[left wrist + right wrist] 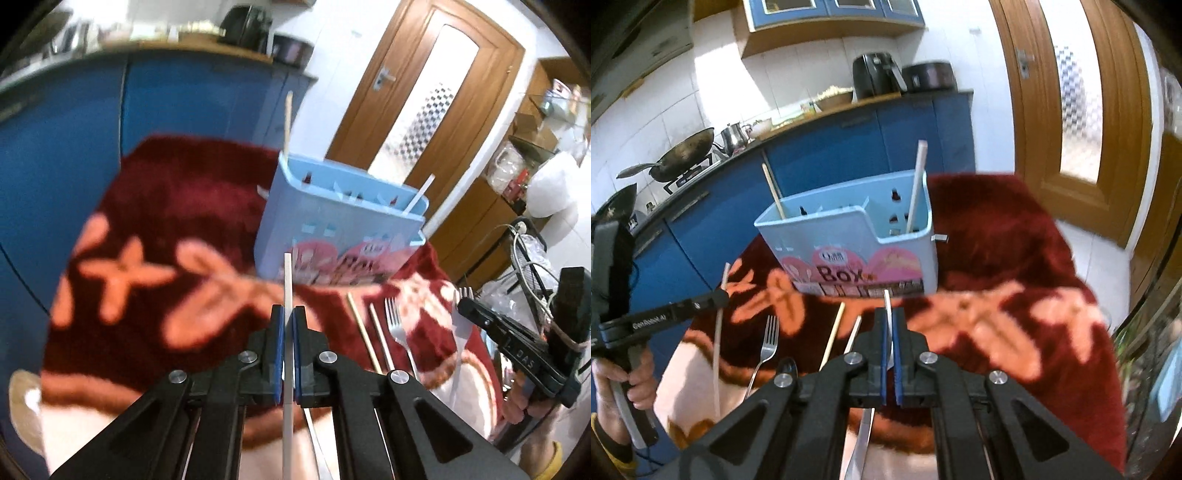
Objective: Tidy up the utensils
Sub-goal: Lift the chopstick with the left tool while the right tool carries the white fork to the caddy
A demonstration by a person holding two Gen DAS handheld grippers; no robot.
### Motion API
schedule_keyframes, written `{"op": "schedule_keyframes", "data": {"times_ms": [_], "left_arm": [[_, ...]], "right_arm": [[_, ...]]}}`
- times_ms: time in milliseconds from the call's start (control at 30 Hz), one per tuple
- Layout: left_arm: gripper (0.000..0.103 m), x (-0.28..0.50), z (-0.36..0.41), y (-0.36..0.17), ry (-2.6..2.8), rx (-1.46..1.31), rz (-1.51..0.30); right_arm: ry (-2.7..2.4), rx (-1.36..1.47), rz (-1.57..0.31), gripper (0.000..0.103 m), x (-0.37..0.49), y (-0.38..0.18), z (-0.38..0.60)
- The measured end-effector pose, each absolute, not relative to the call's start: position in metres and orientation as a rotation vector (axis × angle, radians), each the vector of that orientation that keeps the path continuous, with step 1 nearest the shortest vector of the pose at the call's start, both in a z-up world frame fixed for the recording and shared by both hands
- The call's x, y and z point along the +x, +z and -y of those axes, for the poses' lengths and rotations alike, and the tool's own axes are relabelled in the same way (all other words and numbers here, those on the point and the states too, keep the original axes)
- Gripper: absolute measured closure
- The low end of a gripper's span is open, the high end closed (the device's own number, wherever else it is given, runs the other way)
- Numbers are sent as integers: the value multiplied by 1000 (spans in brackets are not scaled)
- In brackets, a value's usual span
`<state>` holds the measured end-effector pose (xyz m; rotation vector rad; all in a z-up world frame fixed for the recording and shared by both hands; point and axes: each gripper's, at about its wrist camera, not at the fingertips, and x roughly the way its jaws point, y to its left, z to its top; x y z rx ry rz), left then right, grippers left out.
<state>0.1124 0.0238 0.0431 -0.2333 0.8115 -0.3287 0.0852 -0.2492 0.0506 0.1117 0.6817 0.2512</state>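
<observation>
We have each tool clamped on something thin, the left tool [287, 325] pinching a light, stiff white chopstick [287, 280], the right tool [889, 325] a slippery metal utensil [887, 301], both gripped mid-shaft.

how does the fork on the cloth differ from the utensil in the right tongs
The fork lies flat on the red cloth, untouched; the flat metal utensil is clamped in the right tongs, off the cloth. The fork's tines show; the held utensil's head is hidden. Both look silver metal.
</observation>
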Motion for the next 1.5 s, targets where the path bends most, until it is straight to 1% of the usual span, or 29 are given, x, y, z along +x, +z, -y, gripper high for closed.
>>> {"op": "schedule_keyframes", "data": {"times_ms": [133,667,1000,1167,1500], "left_arm": [[99,109,-22,58,-334,-222,-756],[99,99,-15,93,-353,-254,-621],[99,116,-8,115,-348,-253,-576],[99,129,-3,131,-339,-247,-537],[99,159,10,168,-282,-217,-384]], "right_arm": [[235,68,-636,99,80,63,244],[220,41,-568,99,80,80,236],[219,28,-541,99,88,87,234],[224,43,-504,99,96,101,235],[206,45,-384,99,123,135,236]]}}
